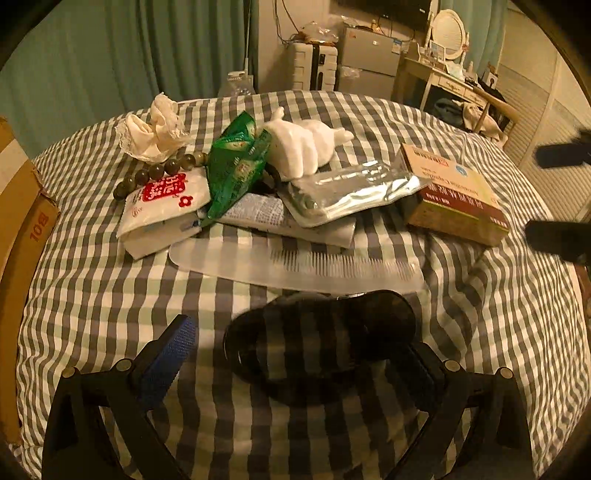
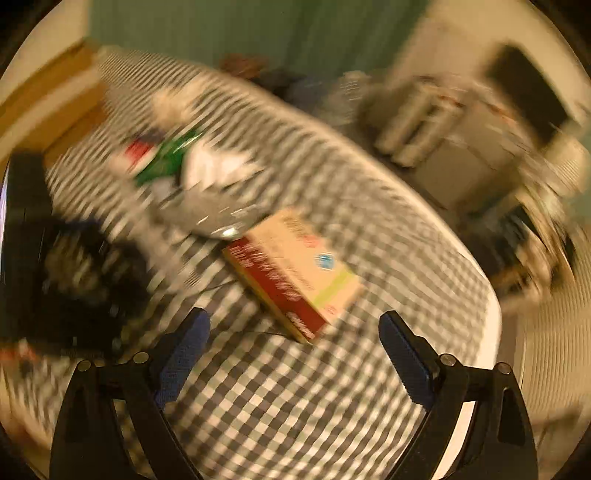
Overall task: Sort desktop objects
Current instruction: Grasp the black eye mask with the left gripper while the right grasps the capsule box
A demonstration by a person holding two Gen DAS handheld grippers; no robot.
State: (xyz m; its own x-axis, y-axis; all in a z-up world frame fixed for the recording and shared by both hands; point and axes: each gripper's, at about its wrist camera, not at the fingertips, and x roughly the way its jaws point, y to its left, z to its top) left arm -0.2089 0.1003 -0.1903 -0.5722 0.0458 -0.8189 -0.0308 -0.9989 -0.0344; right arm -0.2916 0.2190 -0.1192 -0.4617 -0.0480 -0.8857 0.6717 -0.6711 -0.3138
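One checked counter fills both your views. Your medicine box lies mid-frame in the right view, just beyond the right gripper, its fingers wide apart and empty. Low in the left view, dark sunglasses sit between your left gripper's spread fingers; whether they touch, you cannot tell.

Warm, dim yellowish light fills the room. Teal curtains hang along the far wall. To the far right stand a white suitcase, a small grey fridge and a cream dressing table bearing an oval mirror. Cardboard boxes sit at the left.
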